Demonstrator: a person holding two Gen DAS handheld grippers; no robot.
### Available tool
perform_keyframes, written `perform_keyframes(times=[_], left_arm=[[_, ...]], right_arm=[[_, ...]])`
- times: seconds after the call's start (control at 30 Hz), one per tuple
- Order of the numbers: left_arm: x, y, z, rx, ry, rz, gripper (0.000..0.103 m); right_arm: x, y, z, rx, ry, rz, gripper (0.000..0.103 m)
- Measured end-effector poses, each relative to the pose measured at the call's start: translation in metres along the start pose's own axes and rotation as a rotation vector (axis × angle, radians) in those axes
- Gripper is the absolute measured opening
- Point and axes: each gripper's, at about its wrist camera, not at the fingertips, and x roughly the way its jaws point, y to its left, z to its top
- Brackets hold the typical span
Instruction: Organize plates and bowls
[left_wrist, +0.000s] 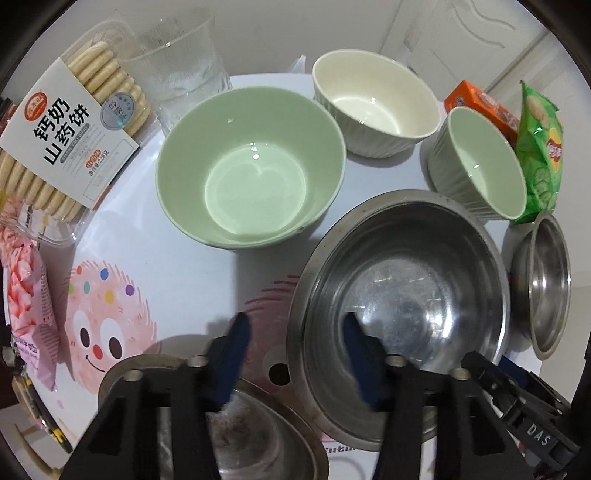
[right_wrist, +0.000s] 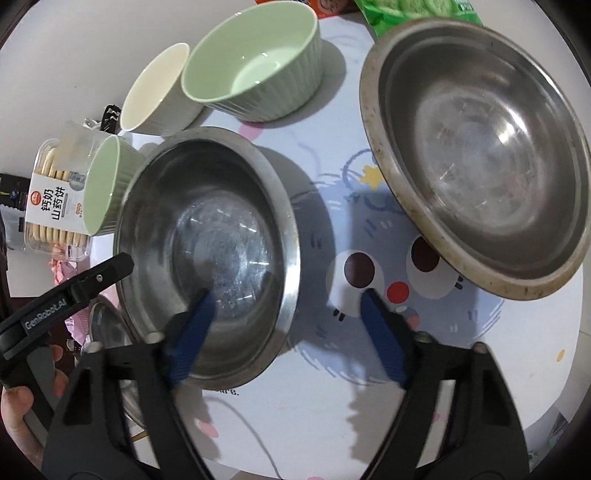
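A large steel bowl (left_wrist: 402, 310) (right_wrist: 207, 254) sits mid-table. A second steel dish (right_wrist: 484, 155) (left_wrist: 546, 284) lies to its right. A third steel dish (left_wrist: 266, 435) lies under my left gripper. A big green bowl (left_wrist: 251, 166), a cream bowl (left_wrist: 373, 99) (right_wrist: 155, 88) and a ribbed green bowl (left_wrist: 480, 162) (right_wrist: 255, 62) stand behind. My left gripper (left_wrist: 295, 358) is open and straddles the large steel bowl's near-left rim. My right gripper (right_wrist: 284, 332) is open and straddles that bowl's right rim.
A biscuit box (left_wrist: 62, 133) (right_wrist: 55, 206), a clear cup (left_wrist: 181, 62), a pink snack bag (left_wrist: 26, 295), an orange box (left_wrist: 480, 107) and a green crisp bag (left_wrist: 539, 147) ring the table. The cartoon table mat (right_wrist: 369, 229) lies under all.
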Motion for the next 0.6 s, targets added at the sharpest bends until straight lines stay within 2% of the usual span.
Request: perform_keyframes(times=[0.07,0.13,0.17,0.27,0.6], left_arm=[[0.005,0.0,0.001,0.015,0.02,0.001,0.03],[0.007,-0.002,0.0,0.018,0.024,-0.009,0.026],[0.007,-0.002,-0.001,0.013,0.021,-0.014,0.019],[0.008,-0.005,-0.001,0.011,0.016,-0.018,0.014],[-0.018,0.0,-0.008,0.025,-0.047,-0.053,0.013]], right_arm=[[0.004,-0.005,0.001,0.023,0.018,0.037,0.048],[0.006,-0.008,0.002,0.037,0.025,0.051,0.034],[0.006,-0.008,0.002,0.038,0.026,0.057,0.029],[0.003,-0.011,0.001,0.03,0.013,0.073,0.014],[-0.016,-0.015,-0.004,0.019,-0.036,0.065,0.013]])
